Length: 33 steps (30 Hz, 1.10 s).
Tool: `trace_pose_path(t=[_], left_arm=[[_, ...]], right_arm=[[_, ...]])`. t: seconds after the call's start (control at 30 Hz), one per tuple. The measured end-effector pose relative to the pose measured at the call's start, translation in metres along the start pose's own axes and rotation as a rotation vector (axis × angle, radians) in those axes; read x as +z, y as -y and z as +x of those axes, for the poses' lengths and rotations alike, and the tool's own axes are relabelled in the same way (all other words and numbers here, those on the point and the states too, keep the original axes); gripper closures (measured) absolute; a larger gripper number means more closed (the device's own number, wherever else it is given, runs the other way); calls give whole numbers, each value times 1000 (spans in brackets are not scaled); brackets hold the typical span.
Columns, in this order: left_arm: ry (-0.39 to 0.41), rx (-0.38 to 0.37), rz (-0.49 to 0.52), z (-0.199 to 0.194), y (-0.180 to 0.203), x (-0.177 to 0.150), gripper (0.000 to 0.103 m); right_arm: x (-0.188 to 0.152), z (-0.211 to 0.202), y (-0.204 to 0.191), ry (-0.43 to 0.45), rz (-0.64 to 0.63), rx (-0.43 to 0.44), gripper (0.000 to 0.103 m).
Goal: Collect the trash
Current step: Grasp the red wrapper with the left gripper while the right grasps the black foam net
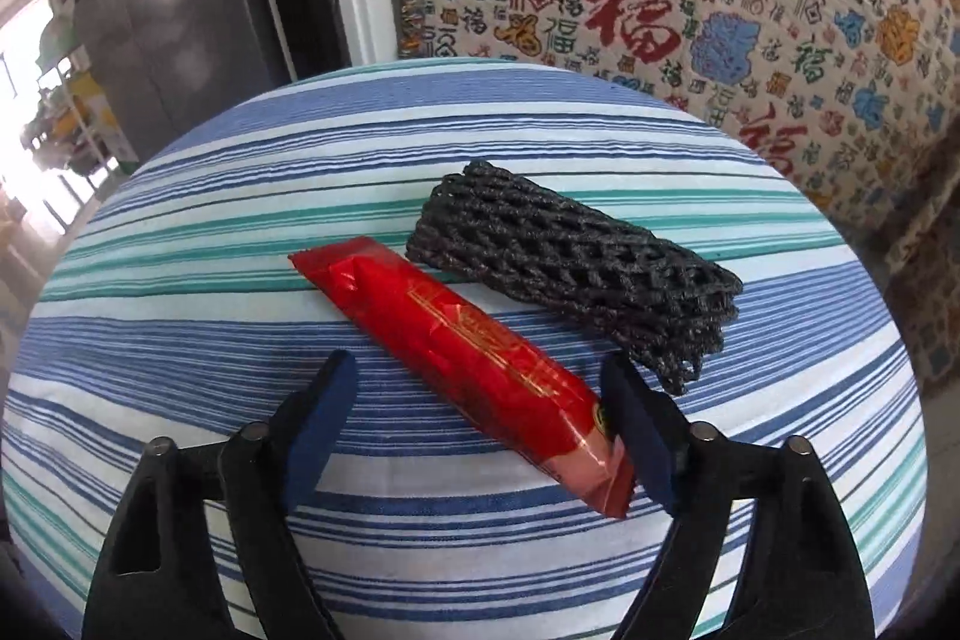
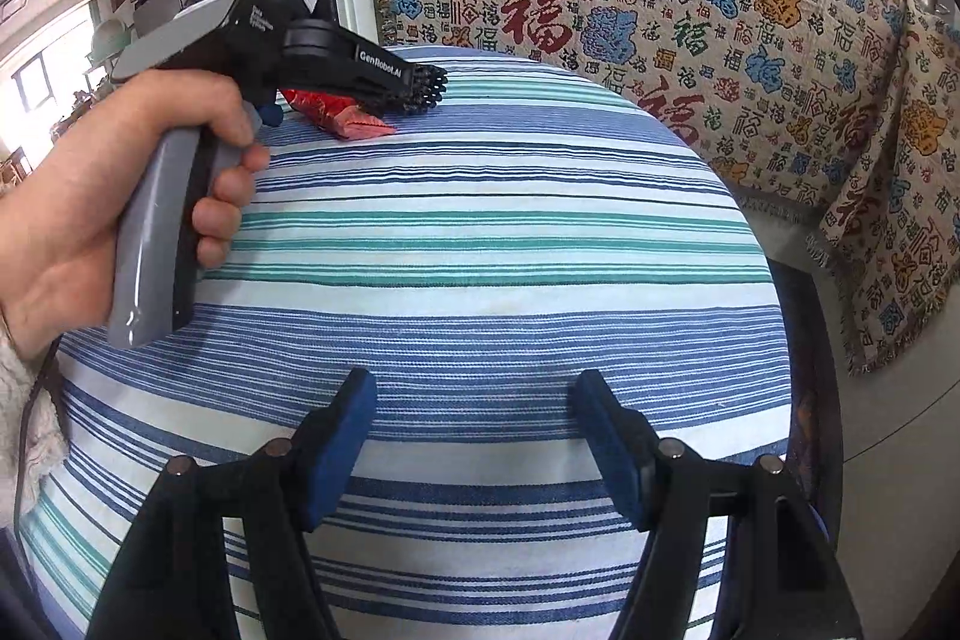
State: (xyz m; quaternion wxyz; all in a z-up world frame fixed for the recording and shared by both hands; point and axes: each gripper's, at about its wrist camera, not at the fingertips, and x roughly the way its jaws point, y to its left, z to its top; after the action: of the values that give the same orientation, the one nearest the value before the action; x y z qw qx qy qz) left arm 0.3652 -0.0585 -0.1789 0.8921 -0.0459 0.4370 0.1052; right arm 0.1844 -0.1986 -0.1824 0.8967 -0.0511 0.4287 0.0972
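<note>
Red foil wrapper point(image 1: 474, 358) lies flat, diagonal, beside black foam net point(image 1: 576, 274).

Left tongs point(image 1: 480, 388) gape around the red wrapper point(image 1: 462, 355) (black foam net point(image 1: 576, 274) alongside).

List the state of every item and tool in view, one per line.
Red wrapper: lying flat on the striped cloth, near end between the open fingers, ungrasped.
Black foam net: lying on its side beside the wrapper.
Left tool: open.
Right tool: open, nothing between its fingers.
</note>
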Motion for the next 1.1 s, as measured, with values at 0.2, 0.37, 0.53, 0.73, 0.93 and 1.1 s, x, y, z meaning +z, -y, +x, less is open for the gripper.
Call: trace_pose_path(t=[0.2, 0.37, 0.53, 0.73, 0.93, 1.1], left_arm=[[42, -66, 67, -21, -29, -17, 70], [-3, -136, 180, -44, -59, -39, 73], [-66, -229, 278, -67, -84, -67, 71], [-15, -274, 212, -71, -104, -71, 23], [-26, -285, 193, -61, -90, -61, 19], [27, -208, 220, -56, -84, -54, 33]], right_arm=[[2, 1, 0, -6, -1, 0, 33], [9, 6, 3, -38, -10, 18, 33], [31, 22, -5, -70, -103, 47, 33], [88, 53, -24, -40, -222, 87, 33], [164, 88, -55, 13, -311, 133, 31], [192, 136, -79, -49, -344, 144, 32]])
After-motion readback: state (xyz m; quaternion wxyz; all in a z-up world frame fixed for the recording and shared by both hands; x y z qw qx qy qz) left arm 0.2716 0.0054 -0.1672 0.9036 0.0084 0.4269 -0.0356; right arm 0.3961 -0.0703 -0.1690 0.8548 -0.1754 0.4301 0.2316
